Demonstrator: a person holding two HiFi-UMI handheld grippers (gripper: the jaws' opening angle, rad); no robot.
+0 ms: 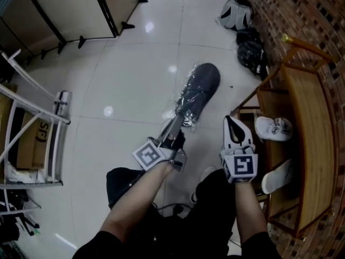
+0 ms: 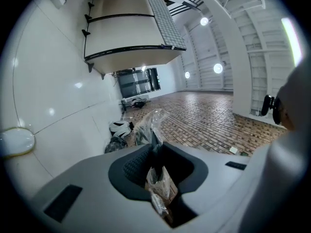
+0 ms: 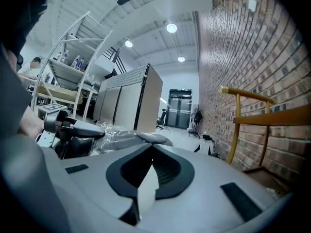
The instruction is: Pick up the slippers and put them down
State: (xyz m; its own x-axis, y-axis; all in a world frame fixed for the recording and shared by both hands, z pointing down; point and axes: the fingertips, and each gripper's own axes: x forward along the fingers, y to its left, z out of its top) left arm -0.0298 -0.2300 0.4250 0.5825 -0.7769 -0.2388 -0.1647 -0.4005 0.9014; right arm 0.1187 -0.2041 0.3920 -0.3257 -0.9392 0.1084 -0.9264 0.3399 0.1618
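A dark grey slipper [image 1: 200, 88] wrapped in a clear plastic bag hangs above the white tiled floor in the head view. My left gripper [image 1: 178, 122] is shut on the near end of that bag; crumpled plastic [image 2: 156, 176] shows pinched between its jaws in the left gripper view. To its right my right gripper [image 1: 230, 121] is shut with nothing in it, its jaws meeting [image 3: 149, 174] in the right gripper view. The bagged slipper [image 3: 127, 139] lies just left of it there. Two white slippers [image 1: 273, 128] [image 1: 277, 176] rest on a wooden rack at the right.
The wooden rack [image 1: 304, 128] stands against the brick wall on the right. Black bags [image 1: 250, 50] and a white-grey bag [image 1: 236, 12] lie by that wall. A white metal shelf [image 1: 32, 128] with a cardboard box [image 1: 26, 140] is at the left, and partition panels [image 1: 81, 4] at the back.
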